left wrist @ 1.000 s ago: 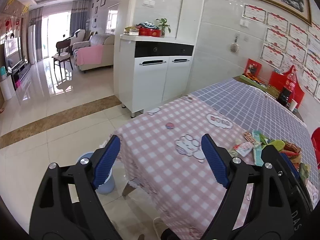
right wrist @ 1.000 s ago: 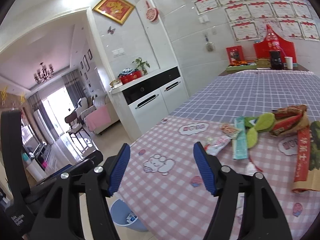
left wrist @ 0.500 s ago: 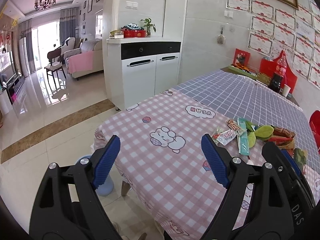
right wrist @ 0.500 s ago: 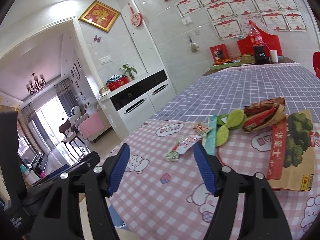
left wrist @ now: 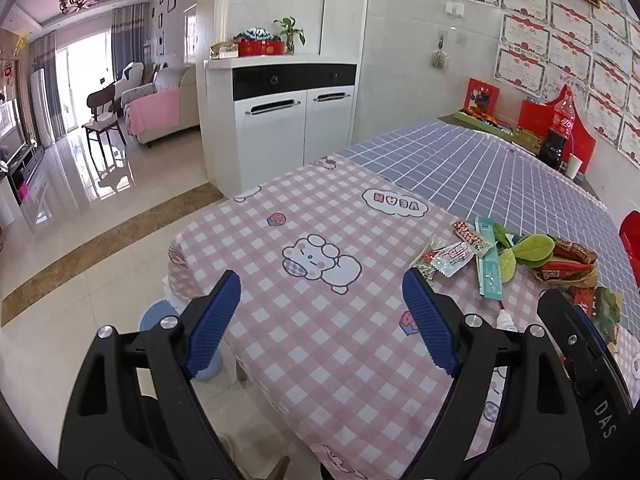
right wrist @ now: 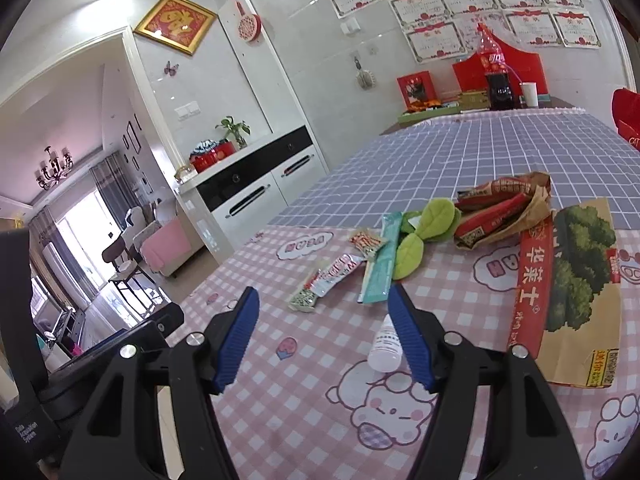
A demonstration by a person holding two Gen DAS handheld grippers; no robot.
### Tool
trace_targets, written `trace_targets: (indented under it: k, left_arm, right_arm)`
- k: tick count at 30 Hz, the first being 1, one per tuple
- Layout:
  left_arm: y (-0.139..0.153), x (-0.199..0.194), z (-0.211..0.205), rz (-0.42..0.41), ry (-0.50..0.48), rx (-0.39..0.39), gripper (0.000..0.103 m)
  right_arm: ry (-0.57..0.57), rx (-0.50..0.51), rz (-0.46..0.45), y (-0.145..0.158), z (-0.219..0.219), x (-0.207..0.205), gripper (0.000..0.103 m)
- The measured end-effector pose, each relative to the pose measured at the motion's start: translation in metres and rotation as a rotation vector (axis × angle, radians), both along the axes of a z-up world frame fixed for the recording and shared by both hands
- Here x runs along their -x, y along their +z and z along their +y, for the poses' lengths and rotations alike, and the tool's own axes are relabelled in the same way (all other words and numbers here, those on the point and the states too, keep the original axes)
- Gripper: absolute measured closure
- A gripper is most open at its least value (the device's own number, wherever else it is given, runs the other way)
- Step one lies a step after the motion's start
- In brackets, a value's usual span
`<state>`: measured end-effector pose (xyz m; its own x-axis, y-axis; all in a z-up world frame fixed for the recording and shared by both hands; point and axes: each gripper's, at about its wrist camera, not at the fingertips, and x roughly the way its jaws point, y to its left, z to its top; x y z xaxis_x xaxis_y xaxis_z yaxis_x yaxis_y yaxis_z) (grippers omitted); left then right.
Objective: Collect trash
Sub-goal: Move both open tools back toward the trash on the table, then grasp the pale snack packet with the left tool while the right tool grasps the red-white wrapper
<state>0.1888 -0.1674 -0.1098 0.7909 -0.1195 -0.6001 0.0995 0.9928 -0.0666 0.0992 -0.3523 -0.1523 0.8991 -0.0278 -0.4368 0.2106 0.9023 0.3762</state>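
Observation:
Trash lies on the pink checked tablecloth [right wrist: 312,392]: small snack wrappers [right wrist: 334,276], a teal wrapper [right wrist: 382,266], green leaf-shaped pieces [right wrist: 424,232], a brown and red bag [right wrist: 502,210], a flat printed paper bag [right wrist: 572,292] and a small white bottle [right wrist: 384,346]. My right gripper [right wrist: 324,314] is open and empty just above the table, the bottle by its right finger. My left gripper [left wrist: 322,294] is open and empty over the table's near corner; the wrappers [left wrist: 448,256] lie to its right. A blue bin [left wrist: 160,316] stands on the floor below the table corner.
The far half of the table has a blue grid cloth [right wrist: 460,160], with a cola bottle [right wrist: 494,70], a cup [right wrist: 530,94] and red boxes at the wall. A white cabinet [left wrist: 288,120] stands beyond the table. A red chair back [left wrist: 630,236] shows at the right.
Both grippers have moved forward and over the table toward the trash pile. The wrappers and bottle now sit closer to the right gripper. Both stayed open.

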Motion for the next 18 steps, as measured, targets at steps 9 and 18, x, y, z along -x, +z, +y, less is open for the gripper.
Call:
trace_targets:
  k: [9, 18]
  left_arm:
    - [-0.022, -0.025, -0.006, 0.085, -0.015, 0.012, 0.021]
    - [-0.038, -0.042, -0.02, 0.147, -0.065, 0.034, 0.021]
  right_arm:
    - [-0.016, 0.011, 0.082, -0.014, -0.012, -0.017, 0.037]
    - [-0.036, 0.012, 0.172, -0.029, -0.032, -0.032, 0.032]
